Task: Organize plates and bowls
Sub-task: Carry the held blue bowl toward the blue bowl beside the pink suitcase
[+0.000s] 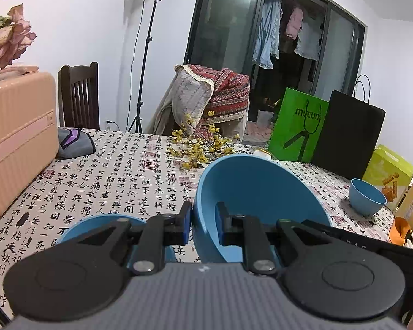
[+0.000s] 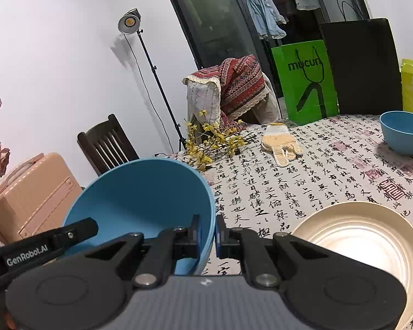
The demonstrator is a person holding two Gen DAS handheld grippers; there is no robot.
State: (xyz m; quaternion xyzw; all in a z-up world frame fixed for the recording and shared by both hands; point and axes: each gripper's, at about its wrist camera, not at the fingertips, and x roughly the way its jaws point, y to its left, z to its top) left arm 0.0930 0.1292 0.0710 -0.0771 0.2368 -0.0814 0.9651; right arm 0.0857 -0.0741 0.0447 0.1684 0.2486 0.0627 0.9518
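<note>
Left hand-held gripper: jaws clamped on the left rim of the large blue bowl, one pad outside the wall and one inside.
Right hand-held gripper: jaws clamped on the right rim of the same bowl, one pad inside and one outside; the wall shows as a thin blue edge between the pads.
Large blue bowl: held between the two grippers above the worktop, tilted so that its hollow faces the cameras; in the right wrist view the tip of the left gripper, lettered "GenRobot.AI", reaches its far rim.
Second blue dish: lies on the worktop below and to the left of the held bowl, mostly hidden behind the left gripper; bowl or plate cannot be told.
Small blue bowl: stands upright on the worktop, well apart from the held bowl, near the paper bags.
Cream plate: lies flat on the worktop just right of the right gripper, ringed inside and shining under the light.
Glove: pale yellow, lies flat on the cloth between the yellow flower sprigs and the small blue bowl.
Worktop cover: white cloth printed with black calligraphy and red seals.
Paper bags: a green bag and a black bag stand side by side at the far edge.
Pink case: stands on the left end of the worktop.
Background: a dark wooden chair, a lamp on a tripod, a second chair draped with patterned cloth.
</note>
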